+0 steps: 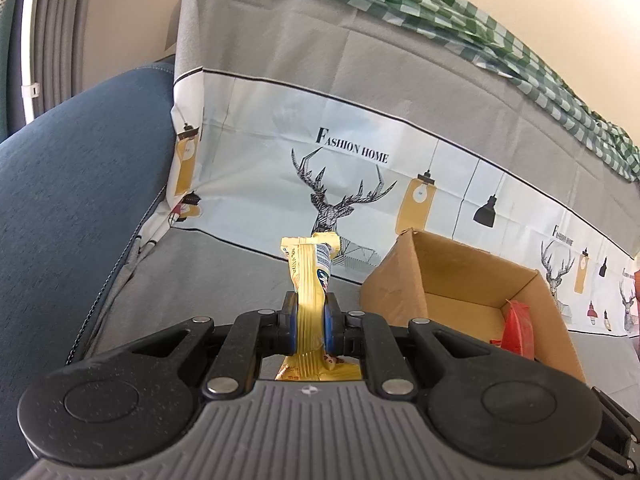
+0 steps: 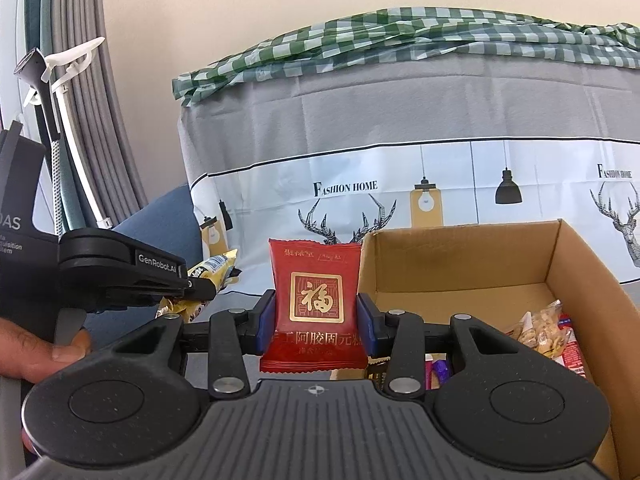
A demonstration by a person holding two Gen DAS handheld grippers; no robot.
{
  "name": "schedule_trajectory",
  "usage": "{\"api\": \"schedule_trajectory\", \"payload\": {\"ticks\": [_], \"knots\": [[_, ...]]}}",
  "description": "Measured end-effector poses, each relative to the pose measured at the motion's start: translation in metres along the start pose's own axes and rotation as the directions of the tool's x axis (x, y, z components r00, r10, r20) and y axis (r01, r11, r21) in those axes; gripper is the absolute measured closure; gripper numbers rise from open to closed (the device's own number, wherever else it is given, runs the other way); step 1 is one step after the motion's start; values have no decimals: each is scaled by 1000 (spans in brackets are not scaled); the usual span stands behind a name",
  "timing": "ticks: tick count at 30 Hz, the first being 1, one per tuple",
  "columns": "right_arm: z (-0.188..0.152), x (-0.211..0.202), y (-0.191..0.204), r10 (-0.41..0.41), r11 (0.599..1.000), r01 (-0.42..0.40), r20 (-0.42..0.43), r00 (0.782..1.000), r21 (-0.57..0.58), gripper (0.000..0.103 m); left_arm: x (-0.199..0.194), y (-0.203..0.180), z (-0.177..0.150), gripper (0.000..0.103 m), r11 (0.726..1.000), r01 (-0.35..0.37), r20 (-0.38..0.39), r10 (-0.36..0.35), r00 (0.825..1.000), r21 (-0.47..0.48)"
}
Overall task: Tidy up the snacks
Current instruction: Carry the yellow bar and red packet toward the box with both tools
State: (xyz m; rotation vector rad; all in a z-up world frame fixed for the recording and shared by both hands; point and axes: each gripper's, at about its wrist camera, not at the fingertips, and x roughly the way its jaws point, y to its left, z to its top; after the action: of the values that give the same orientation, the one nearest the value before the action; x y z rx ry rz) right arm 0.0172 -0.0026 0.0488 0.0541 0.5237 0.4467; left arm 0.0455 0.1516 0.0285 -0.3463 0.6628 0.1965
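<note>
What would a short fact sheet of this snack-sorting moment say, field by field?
left tongs: shut on a yellow snack packet
right tongs: shut on a red snack packet
cardboard box: open, to the right of both tongs
box contents: a bag of nuts and other wrappers
backdrop: grey cover printed with deer, green checked cloth on top

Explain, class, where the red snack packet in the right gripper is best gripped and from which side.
Grip the red snack packet across its two side edges at mid-height, coming from its bottom seam, as the right gripper does. It is flat and stands upright facing the camera, so the jaws pinch its narrow width without crushing the printed face.
</note>
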Motion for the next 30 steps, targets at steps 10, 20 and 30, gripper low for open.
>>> {"api": "schedule_trajectory", "payload": {"ticks": [10, 20, 30], "knots": [[0, 0, 0, -13, 1000, 13, 7, 1000, 7, 59, -2, -3, 1, 91, 1000, 17, 15, -17, 1000, 1], [2, -4, -4, -35, 999, 34, 30, 999, 21, 59, -5, -6, 1, 91, 999, 38, 25, -38, 999, 6], [7, -13, -22, -91, 995, 88, 68, 994, 45, 60, -9, -31, 0, 91, 995, 98, 57, -100, 993, 34]]}}
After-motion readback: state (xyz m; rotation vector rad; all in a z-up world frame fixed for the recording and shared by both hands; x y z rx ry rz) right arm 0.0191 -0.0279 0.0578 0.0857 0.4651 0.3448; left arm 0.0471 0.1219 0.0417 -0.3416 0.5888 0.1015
